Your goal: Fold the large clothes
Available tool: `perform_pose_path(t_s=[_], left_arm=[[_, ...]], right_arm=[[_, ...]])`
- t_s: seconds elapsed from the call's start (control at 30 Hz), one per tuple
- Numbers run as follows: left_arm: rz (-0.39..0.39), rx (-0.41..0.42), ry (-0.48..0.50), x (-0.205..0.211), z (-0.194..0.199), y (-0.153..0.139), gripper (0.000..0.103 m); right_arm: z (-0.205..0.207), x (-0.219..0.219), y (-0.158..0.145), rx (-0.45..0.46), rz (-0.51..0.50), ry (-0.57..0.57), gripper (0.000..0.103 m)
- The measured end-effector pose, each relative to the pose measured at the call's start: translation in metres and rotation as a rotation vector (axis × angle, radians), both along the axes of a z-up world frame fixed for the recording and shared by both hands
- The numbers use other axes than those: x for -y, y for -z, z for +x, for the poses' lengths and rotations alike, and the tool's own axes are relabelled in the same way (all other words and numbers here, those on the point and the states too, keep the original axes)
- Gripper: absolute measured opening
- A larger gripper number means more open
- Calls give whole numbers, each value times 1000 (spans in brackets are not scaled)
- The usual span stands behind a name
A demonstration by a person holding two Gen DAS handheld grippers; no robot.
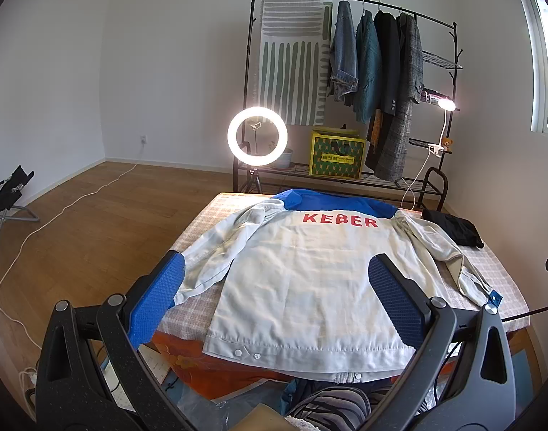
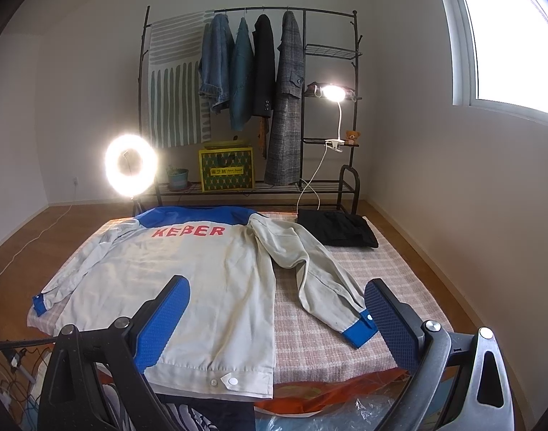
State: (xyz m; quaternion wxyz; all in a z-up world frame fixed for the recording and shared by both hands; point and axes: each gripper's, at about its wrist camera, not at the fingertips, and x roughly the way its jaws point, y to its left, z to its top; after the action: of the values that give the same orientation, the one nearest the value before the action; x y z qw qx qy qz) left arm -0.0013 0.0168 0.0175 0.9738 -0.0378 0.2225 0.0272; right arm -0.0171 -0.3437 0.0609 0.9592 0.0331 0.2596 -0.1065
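A pale grey jacket (image 1: 302, 280) with a blue yoke and red "KEBER" lettering lies flat, back up, on the checked table (image 1: 202, 222). Its hem hangs slightly over the near edge. Both sleeves are spread outward. In the right wrist view the same jacket (image 2: 187, 273) fills the left, and its right sleeve ends in a blue cuff (image 2: 358, 332). My left gripper (image 1: 274, 298) hovers open above the hem, its fingers apart over the left side of the body. My right gripper (image 2: 277, 319) is open too, above the jacket's right edge, with its right finger beside the cuff.
A folded black garment (image 2: 336, 228) lies at the table's far right. Behind stand a clothes rack (image 2: 252, 72) with hanging coats, a lit ring light (image 2: 131, 161), a clip lamp (image 2: 333, 93) and a yellow box (image 2: 226, 168). Cables and clutter lie under the near edge.
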Motion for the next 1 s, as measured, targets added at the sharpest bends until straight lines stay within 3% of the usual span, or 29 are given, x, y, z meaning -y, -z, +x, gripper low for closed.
perform_pose_path(t_s=[1.0], left_arm=[[1, 3, 0, 0, 0, 0, 103]], right_arm=[[-2, -1, -4, 4, -1, -3, 99]])
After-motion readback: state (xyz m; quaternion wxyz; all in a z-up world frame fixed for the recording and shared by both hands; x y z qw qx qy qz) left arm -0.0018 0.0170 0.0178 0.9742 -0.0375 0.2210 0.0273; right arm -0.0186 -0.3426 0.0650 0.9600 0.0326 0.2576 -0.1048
